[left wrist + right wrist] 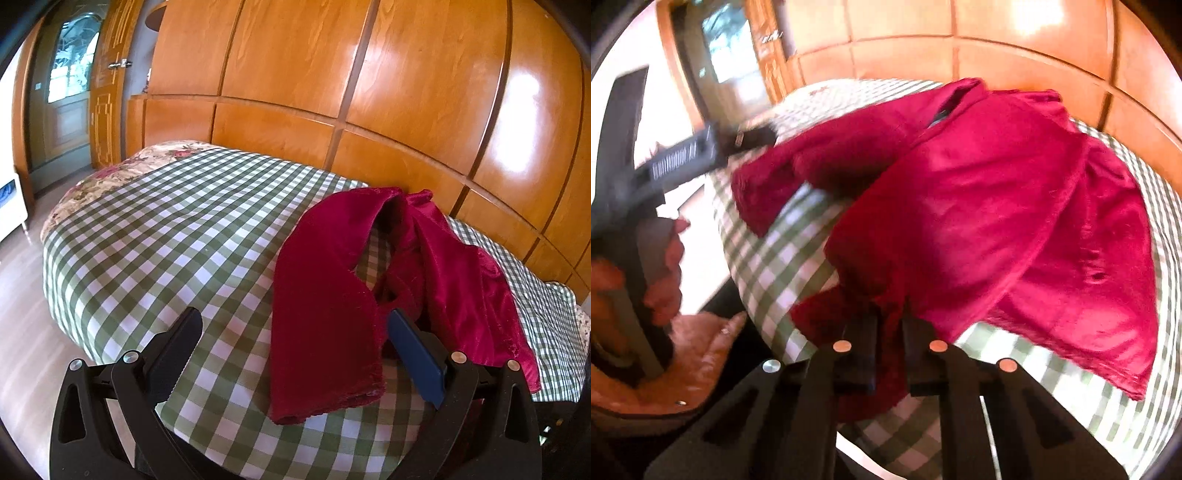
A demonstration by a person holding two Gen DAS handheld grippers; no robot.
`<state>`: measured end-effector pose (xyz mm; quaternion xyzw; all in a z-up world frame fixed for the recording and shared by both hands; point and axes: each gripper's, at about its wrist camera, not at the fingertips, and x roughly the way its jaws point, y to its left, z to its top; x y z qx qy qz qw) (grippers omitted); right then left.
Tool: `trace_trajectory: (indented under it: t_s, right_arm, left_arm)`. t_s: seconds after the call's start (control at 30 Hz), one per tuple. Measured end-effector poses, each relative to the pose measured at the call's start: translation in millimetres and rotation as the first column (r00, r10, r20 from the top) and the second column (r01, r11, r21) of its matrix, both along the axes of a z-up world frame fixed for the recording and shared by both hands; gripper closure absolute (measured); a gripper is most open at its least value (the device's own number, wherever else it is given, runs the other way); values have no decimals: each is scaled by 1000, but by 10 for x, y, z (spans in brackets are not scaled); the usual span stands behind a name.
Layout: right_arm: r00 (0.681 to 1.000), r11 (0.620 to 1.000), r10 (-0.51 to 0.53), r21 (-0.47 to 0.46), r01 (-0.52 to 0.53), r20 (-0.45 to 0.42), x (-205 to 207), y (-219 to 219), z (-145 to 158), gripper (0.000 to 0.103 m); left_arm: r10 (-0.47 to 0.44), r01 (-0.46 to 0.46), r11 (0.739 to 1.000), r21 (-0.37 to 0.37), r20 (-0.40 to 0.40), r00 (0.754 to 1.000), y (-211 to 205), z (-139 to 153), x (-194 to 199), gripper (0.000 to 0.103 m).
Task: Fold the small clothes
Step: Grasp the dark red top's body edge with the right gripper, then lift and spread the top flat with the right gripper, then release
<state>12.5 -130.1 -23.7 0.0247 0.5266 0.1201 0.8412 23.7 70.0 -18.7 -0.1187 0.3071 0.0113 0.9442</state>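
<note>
A small dark red velvet garment point(332, 295) lies crumpled on the green-and-white checked cloth point(166, 229) of a bed. In the left wrist view my left gripper point(295, 321) is open, its jaws wide apart around the near left panel of the garment, just above the cloth. In the right wrist view my right gripper point(889, 325) is shut on the garment's near hem point(886, 354), with the shiny red lining point(1015, 221) spread out beyond it. The left gripper point(746, 138) also shows there at the far left, blurred.
A glossy wooden panelled wall point(369, 92) rises right behind the bed. A door with a glass pane point(70, 74) stands at the far left. Wooden floor point(22, 314) lies left of the bed. A floral bedspread point(110, 177) shows under the cloth's far corner.
</note>
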Motion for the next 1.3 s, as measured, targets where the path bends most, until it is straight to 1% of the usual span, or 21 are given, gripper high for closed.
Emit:
trace_trajectory:
  t_s: [0.07,0.13,0.17,0.27,0.3,0.33,0.37,0.47,0.63,0.77,0.83,0.87,0.9,0.93,0.97,1.03,1.07,1.1,1.2,1.27,1.3]
  right_arm:
    - [999,998,-49,46,48,20,21,-181,116,94]
    - [991,990,-123,75,119,48,23,-447,250,94]
    - [987,987,-148,80,143,58,30,-550,296,94]
    - [961,966,-256,65,251,102,62,-962,412,94]
    - [943,951,-310,52,306,119,74,-1179,438,94]
    - [933,942,-336,50,332,127,82,-1336,459,94]
    - [913,924,-382,37,380,144,88,-1546,481,94]
    - [865,879,-470,4,477,175,106,-2031,542,94]
    - [773,776,-600,-85,625,206,118,-2827,544,94]
    - [711,701,-663,-140,699,234,109,-3324,529,94]
    - [664,641,-702,-178,747,259,81,-3638,531,94]
    - [646,619,-715,-189,763,267,84,-3719,538,94]
    - [610,576,-743,-201,792,275,66,-3896,545,94]
    - [586,548,-760,-207,810,280,52,-4016,552,94]
    - [543,497,-789,-219,839,289,13,-4200,560,94]
    - [480,428,-824,-225,875,300,-54,-4464,563,94]
    - [457,403,-836,-227,887,305,-84,-4553,562,94]
    - [421,363,-854,-229,903,306,-144,-4683,557,94]
    - [362,304,-886,-227,925,289,-222,-4962,457,94]
    - [346,284,-898,-243,928,273,-249,-5017,382,92]
    - [334,268,-905,-258,928,263,-250,-5045,304,86]
  left_arm:
    - [-9,9,1000,10,-4,1000,-21,1,5,4]
    - [-28,29,999,19,-11,1000,-45,-6,14,4]
    - [-36,36,999,24,-14,999,-60,-11,10,4]
    - [-62,63,997,52,-21,998,-134,-31,7,4]
    - [-72,73,995,61,-20,997,-161,-34,2,4]
    - [-82,83,994,66,-17,997,-180,-36,-6,4]
    - [-90,91,994,67,-15,996,-192,-37,-16,4]
    - [-119,120,991,55,-17,993,-227,-44,-17,4]
    - [-153,153,988,15,-29,988,-262,-83,4,4]
    - [-175,176,984,33,-40,984,-343,-114,30,4]
    - [-177,179,983,49,-46,983,-374,-122,30,4]
    - [-176,179,982,59,-48,983,-388,-124,36,4]
    - [-174,177,982,71,-49,984,-401,-124,45,4]
    - [-172,175,982,75,-48,984,-404,-126,49,4]
    - [-174,177,982,71,-48,984,-400,-125,60,4]
    - [-176,179,982,58,-55,983,-379,-125,90,4]
    - [-176,179,982,54,-58,983,-371,-126,109,4]
    - [-182,185,982,49,-60,982,-371,-125,125,4]
    - [-194,197,979,55,-57,979,-394,-113,160,4]
    - [-210,213,975,65,-54,976,-436,-101,170,4]
    - [-219,222,972,73,-54,974,-469,-95,189,4]
